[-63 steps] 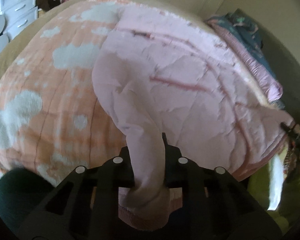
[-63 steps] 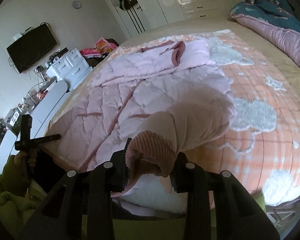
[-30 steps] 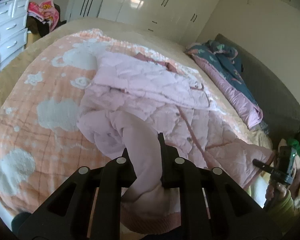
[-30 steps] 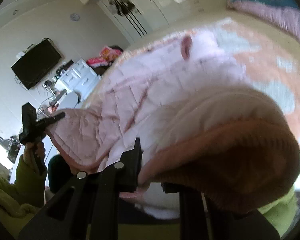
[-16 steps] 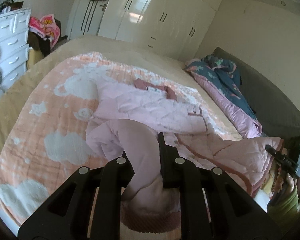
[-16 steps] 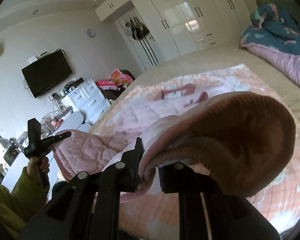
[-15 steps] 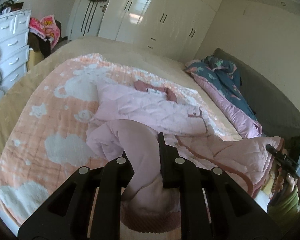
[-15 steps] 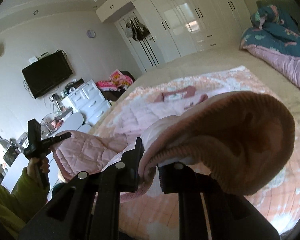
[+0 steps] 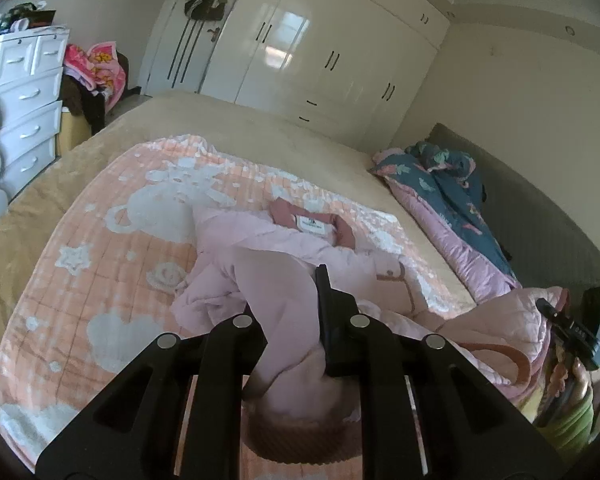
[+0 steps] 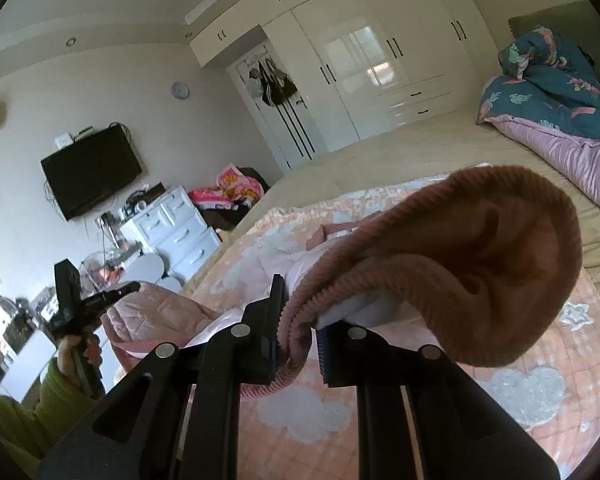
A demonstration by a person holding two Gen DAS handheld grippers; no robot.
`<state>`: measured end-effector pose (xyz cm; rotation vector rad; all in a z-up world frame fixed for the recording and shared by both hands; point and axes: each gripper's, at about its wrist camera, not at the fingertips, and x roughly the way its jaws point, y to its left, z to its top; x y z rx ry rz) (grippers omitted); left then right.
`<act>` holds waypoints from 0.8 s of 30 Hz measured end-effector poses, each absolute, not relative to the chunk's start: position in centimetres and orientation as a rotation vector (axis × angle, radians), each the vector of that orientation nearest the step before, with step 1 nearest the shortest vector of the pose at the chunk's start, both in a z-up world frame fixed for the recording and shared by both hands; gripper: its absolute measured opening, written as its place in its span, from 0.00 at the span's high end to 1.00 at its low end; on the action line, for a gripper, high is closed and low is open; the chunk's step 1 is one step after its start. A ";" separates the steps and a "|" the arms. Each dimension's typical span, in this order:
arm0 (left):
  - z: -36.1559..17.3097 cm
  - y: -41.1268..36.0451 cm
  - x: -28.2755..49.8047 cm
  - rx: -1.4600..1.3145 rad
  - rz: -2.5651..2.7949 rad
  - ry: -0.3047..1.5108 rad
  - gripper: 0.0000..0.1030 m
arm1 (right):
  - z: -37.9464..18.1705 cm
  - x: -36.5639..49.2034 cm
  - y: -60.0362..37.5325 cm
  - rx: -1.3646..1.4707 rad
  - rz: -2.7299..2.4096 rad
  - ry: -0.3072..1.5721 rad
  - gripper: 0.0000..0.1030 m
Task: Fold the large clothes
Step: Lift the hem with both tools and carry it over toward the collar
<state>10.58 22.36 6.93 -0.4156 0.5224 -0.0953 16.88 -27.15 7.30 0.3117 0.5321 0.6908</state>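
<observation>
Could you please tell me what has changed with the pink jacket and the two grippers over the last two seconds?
Both grippers have lifted, drawing the sleeves up off the pink quilted jacket. The left gripper remains clamped on one sleeve, the right gripper on the other's ribbed cuff. The collar end still lies on the peach blanket.

Both grippers are matte black plastic: the left gripper (image 9: 287,312) and the right gripper (image 10: 300,334) each show two flat, angular link arms with cut-out slots and four round silver screw heads in a row. The right gripper's inner finger pad (image 10: 323,354) is ribbed with fine ridges. Each bare-skinned hand (image 10: 78,350) wraps a black pistol-style handle, below it a yellow-green sleeve (image 10: 56,396).
</observation>
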 end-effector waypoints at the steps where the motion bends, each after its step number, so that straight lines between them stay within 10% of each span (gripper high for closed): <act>1: 7.0 22.4 10.9 -0.415 -0.094 0.520 0.93 | 7.4 17.0 -27.1 0.310 0.687 0.528 0.87; 24: 9.7 23.5 18.0 -0.408 -0.038 0.508 0.91 | 9.8 25.2 -25.5 0.341 0.653 0.529 0.87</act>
